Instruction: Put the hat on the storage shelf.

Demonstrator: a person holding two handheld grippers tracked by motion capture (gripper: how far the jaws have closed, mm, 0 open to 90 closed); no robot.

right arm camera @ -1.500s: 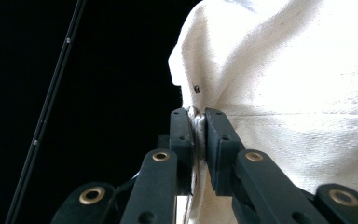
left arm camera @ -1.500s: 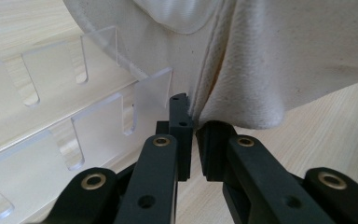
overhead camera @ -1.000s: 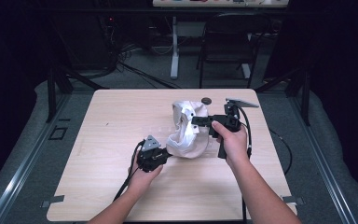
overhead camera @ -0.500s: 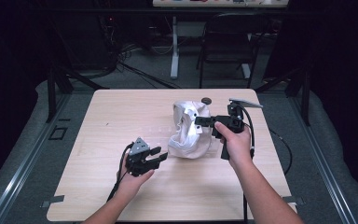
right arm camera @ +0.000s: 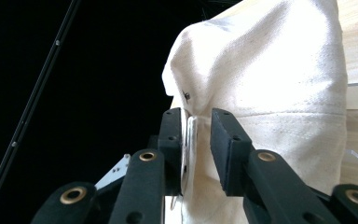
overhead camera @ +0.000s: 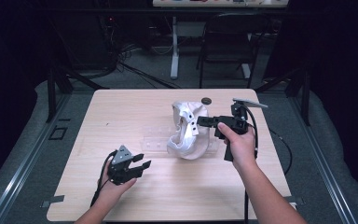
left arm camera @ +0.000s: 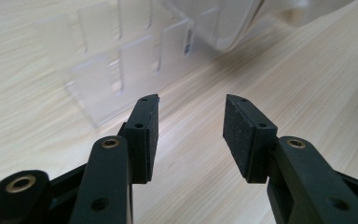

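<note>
High view shows a person at a light wooden desk (overhead camera: 121, 112) with a black gripper in each hand. A white cloth bag (overhead camera: 186, 133) stands bunched up near the middle of the desk, a bit to the right. It sits on a clear plastic tray (overhead camera: 158, 140) that lies flat on the wood. A small dark round thing (overhead camera: 206, 100) lies on the desk just behind the bag.

The right gripper (overhead camera: 204, 121) is held up beside the bag and points left at it. In the right gripper view, its two black fingers (right arm camera: 228, 154) stand with a narrow gap between them. A thin edge of the bag, with something flat and shiny, sits in that gap and lies against the left finger. The other finger is a little way off it, so I cannot tell if the bag is really pinched. The rest of the bag rises tall and white above the fingers.

The left gripper (overhead camera: 140, 166) is low, near the front of the desk, to the left of the bag and apart from it. In the left gripper view, its fingers (left arm camera: 144, 135) are spread wide and hold nothing. Bare wood shows between them. The clear tray lies just past the fingertips, and the bottom of the bag is farther back at the top.
</note>
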